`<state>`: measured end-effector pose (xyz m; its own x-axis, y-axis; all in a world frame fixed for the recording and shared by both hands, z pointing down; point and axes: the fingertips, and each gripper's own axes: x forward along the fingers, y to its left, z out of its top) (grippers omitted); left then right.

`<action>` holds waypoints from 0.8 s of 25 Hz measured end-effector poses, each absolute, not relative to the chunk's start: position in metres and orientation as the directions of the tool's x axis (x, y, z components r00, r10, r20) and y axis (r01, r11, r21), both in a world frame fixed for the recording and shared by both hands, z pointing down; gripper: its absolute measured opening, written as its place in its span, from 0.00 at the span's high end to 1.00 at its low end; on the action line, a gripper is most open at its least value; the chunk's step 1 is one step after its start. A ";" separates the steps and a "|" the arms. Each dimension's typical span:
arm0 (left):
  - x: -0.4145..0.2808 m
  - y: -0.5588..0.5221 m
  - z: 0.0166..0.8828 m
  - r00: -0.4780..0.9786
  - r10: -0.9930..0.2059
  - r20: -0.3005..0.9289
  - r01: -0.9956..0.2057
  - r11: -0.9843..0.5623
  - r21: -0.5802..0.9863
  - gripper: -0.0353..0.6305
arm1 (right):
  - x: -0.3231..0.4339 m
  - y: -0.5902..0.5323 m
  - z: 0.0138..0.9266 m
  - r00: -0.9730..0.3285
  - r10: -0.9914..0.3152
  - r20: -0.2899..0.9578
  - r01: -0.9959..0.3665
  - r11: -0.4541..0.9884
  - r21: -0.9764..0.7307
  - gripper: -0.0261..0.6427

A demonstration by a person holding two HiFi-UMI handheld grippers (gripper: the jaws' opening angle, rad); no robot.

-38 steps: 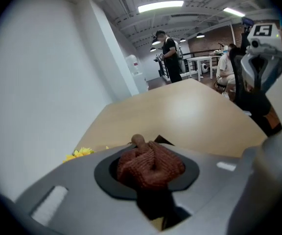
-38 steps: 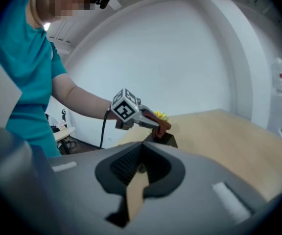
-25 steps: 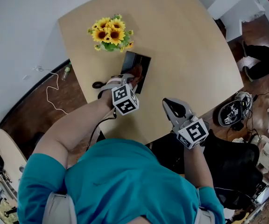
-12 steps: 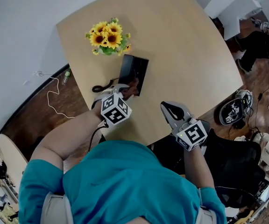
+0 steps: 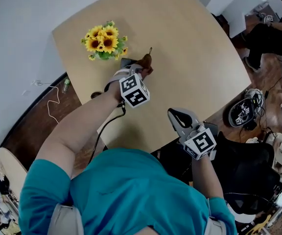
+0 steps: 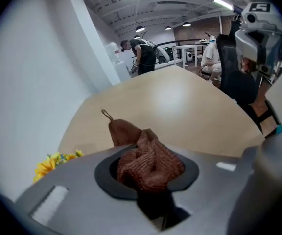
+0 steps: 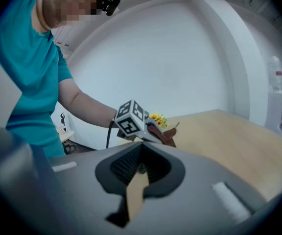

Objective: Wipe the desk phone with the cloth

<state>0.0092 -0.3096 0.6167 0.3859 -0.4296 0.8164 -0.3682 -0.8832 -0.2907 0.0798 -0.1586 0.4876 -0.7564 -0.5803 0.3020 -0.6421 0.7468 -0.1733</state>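
Note:
My left gripper [image 5: 143, 66] is shut on a bunched brown cloth [image 5: 146, 61], which fills its jaws in the left gripper view [image 6: 148, 163]. It hangs over the black desk phone [image 5: 125, 61]. Only a dark corner of the phone shows beside the gripper, the rest being hidden under the gripper and its marker cube. The phone's black cord [image 5: 102, 131] trails off the near table edge. My right gripper [image 5: 179, 116] is shut and holds nothing, hovering at the near table edge, well right of the phone. From the right gripper view [image 7: 140, 168] the left gripper's cube [image 7: 131, 119] and the cloth [image 7: 164, 132] are visible.
A bunch of sunflowers [image 5: 103, 42] stands just left of and behind the phone. The round wooden table [image 5: 190, 58] stretches right and far. A black chair [image 5: 244, 165] and a helmet-like object [image 5: 241, 115] sit on the floor at right. A person [image 5: 273, 31] sits far right.
My left gripper has carried the cloth from the phone's near end to its far end, away from me. The right gripper has stayed where it was.

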 end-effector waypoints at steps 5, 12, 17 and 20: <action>-0.005 -0.233 0.657 0.360 -0.315 0.878 -0.268 -0.937 -0.226 0.78 | 0.087 -0.155 0.494 -0.752 -0.590 0.295 -0.652 0.733 -0.194 0.96; -0.048 -0.148 0.687 0.330 -0.119 0.936 -0.224 -0.974 -0.045 0.78 | 0.079 -0.156 0.496 -0.763 -0.583 0.278 -0.640 0.740 -0.207 0.96; -0.036 -0.226 0.583 0.530 -0.109 0.841 -0.144 -0.989 -0.038 0.78 | 0.081 -0.161 0.495 -0.763 -0.587 0.271 -0.642 0.737 -0.211 0.96; -0.025 -0.297 0.528 0.577 -0.091 0.812 -0.069 -0.996 -0.062 0.78 | 0.085 -0.163 0.502 -0.756 -0.592 0.280 -0.651 0.725 -0.225 0.96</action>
